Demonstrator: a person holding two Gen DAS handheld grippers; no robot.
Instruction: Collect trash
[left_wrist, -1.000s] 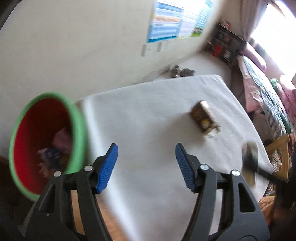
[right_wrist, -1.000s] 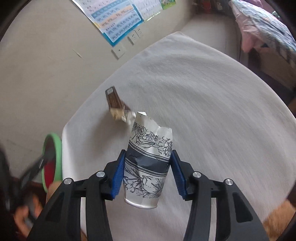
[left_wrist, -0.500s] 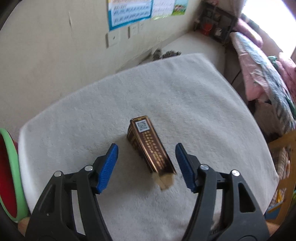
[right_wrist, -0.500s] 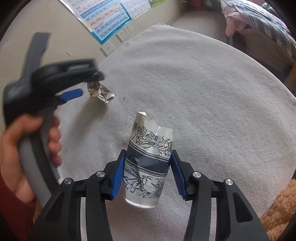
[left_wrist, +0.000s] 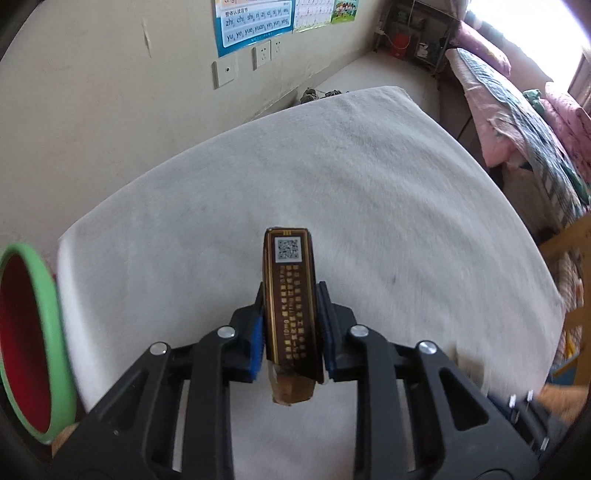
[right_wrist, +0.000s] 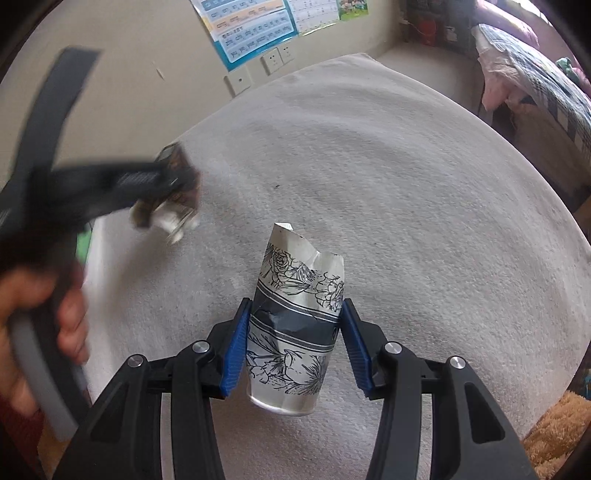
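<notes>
Both jaws of left gripper (left_wrist: 291, 325) (open before) closing on brown box (left_wrist: 291, 295)

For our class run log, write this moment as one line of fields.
left gripper: closing on brown box | right gripper: holding crushed paper cup | bin: beside table, left | stage: both pieces gripped

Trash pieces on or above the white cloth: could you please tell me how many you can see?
2. A brown box between the closing left gripper's pads, and a crumpled cup clamped in the right gripper. The bin's contents are hidden.
</notes>
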